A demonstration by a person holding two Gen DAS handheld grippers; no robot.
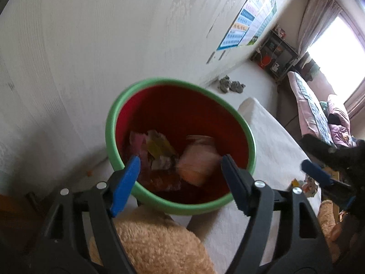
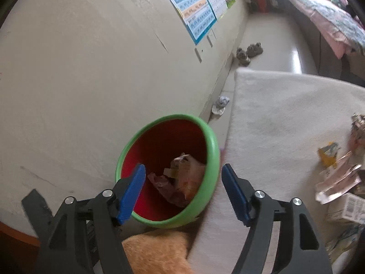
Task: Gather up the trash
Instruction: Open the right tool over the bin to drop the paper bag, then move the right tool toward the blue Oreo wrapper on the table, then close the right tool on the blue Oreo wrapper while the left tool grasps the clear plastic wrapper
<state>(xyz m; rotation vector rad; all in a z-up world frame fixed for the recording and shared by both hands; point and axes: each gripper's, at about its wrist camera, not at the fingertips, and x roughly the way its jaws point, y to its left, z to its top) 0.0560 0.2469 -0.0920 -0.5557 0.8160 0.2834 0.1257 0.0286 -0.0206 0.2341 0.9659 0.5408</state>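
Note:
A red bin with a green rim stands on the floor by the wall, and it also shows in the right wrist view. Crumpled wrappers and paper lie inside it, also visible in the right wrist view. My left gripper is open and empty just above the bin's near rim. My right gripper is open and empty over the bin's near right side; it also appears in the left wrist view. More trash lies on the white rug at the right.
A white rug lies right of the bin. A crumpled paper ball sits by the wall beyond the bin. A tan fuzzy slipper is below the grippers. Shoes, a shelf and bedding are farther off.

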